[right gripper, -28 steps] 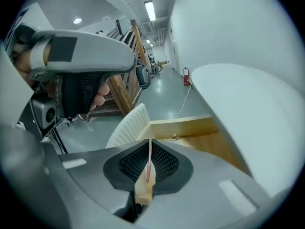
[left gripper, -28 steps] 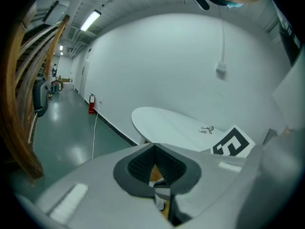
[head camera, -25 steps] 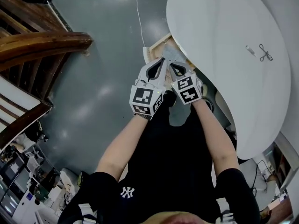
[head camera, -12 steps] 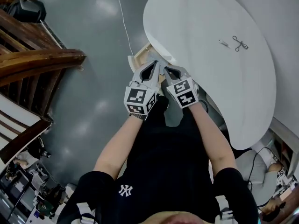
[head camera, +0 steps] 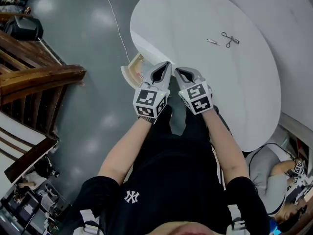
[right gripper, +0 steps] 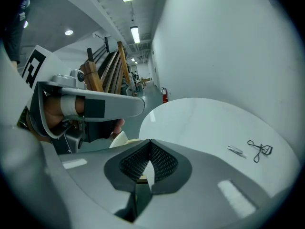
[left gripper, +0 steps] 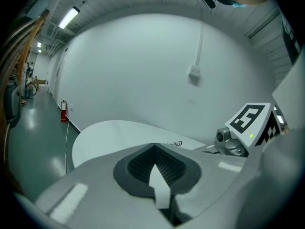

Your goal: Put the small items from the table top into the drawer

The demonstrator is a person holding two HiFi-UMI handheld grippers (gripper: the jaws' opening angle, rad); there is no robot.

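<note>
Head view: smooth rounded white table [head camera: 195,28] bears thin wire tool [head camera: 229,38].

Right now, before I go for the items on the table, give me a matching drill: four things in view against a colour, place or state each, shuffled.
Things:
1. looped tool
2. small bar beside it
3. drawer
4. right gripper

Descriptions:
A. pale wood, poking out from under the edge of the table
B. jaws shut, nothing between them
C. black, lying on the table top
D. silvery, lying on the table top

Pairs: 1-C, 2-D, 3-A, 4-B
</note>
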